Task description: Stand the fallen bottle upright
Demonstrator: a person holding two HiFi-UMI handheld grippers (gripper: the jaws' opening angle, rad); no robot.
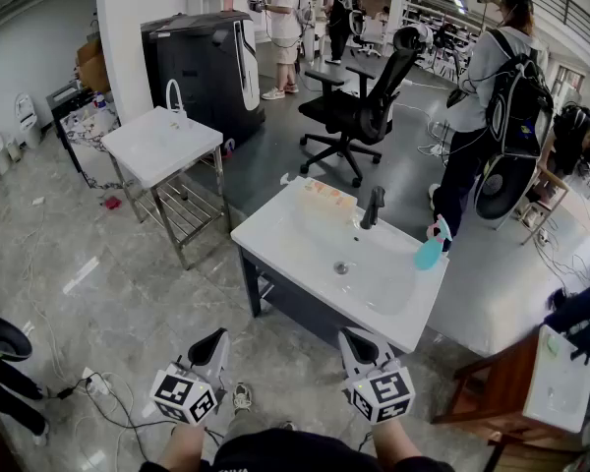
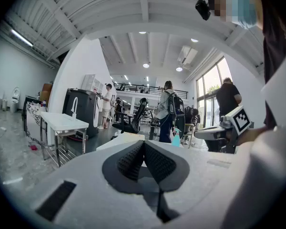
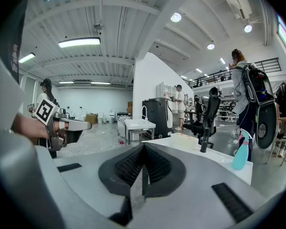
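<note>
A teal spray bottle (image 1: 431, 251) with a pale trigger head stands upright on the right rim of the white sink (image 1: 295, 254). It also shows in the right gripper view as the bottle (image 3: 240, 152) and, small, in the left gripper view (image 2: 175, 137). A black faucet (image 1: 372, 206) rises at the sink's back. My left gripper (image 1: 216, 340) and right gripper (image 1: 355, 339) are held close to my body, short of the sink's near edge. Both are shut with nothing between the pads (image 2: 133, 160) (image 3: 131, 166). Neither touches the bottle.
A pale translucent box (image 1: 324, 201) lies on the sink's back left corner. A second white sink on a metal frame (image 1: 162, 144) stands to the left and a black office chair (image 1: 359, 116) behind. A person with a backpack (image 1: 497, 106) stands at the right. A wooden chair (image 1: 492, 391) is at lower right.
</note>
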